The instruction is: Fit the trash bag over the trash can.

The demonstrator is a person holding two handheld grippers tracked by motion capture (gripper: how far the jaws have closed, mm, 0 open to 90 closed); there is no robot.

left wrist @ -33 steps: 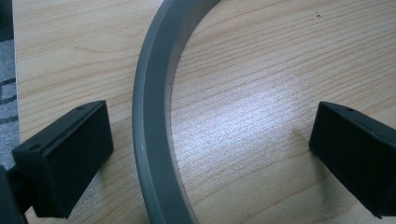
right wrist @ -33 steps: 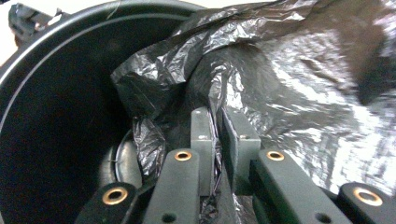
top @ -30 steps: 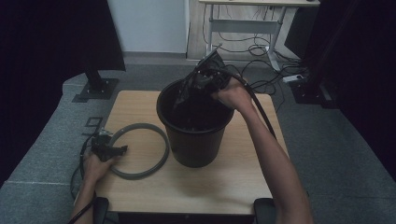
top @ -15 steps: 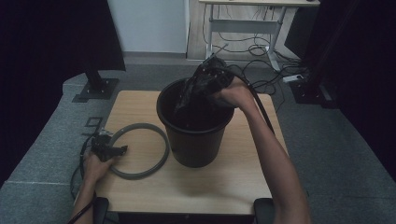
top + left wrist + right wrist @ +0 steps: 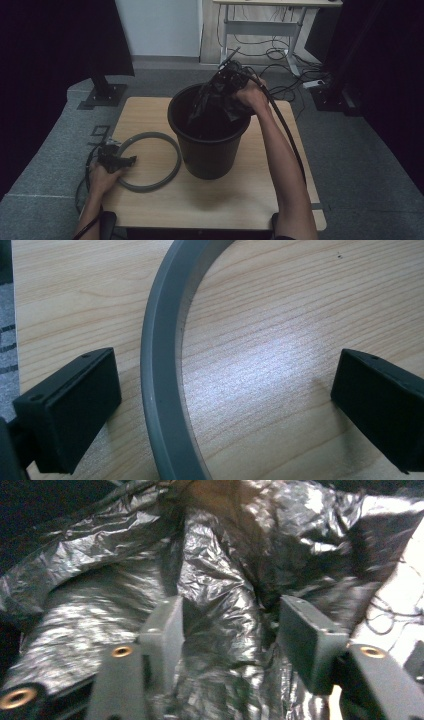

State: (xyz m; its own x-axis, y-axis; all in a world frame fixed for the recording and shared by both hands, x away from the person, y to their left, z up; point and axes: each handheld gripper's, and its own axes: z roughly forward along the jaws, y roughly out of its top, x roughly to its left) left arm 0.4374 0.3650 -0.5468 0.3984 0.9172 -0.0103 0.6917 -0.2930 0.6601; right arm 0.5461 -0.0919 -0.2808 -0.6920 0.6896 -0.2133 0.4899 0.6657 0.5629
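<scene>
Close your right gripper (image 5: 227, 630), whose half-open jaws have just been narrowing around a fold of the black liner bag (image 5: 212, 102) at the bin's (image 5: 207, 150) far rim, before spreading it (your left gripper (image 5: 220, 405) waits wide open astride the grey ring (image 5: 160, 365), holding nothing).

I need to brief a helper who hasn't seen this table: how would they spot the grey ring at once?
On the wooden table, left of the black bucket, lies the grey ring. It is flat, hollow and pale, unlike the tall dark bucket, and the left gripper rests at its edge.
</scene>
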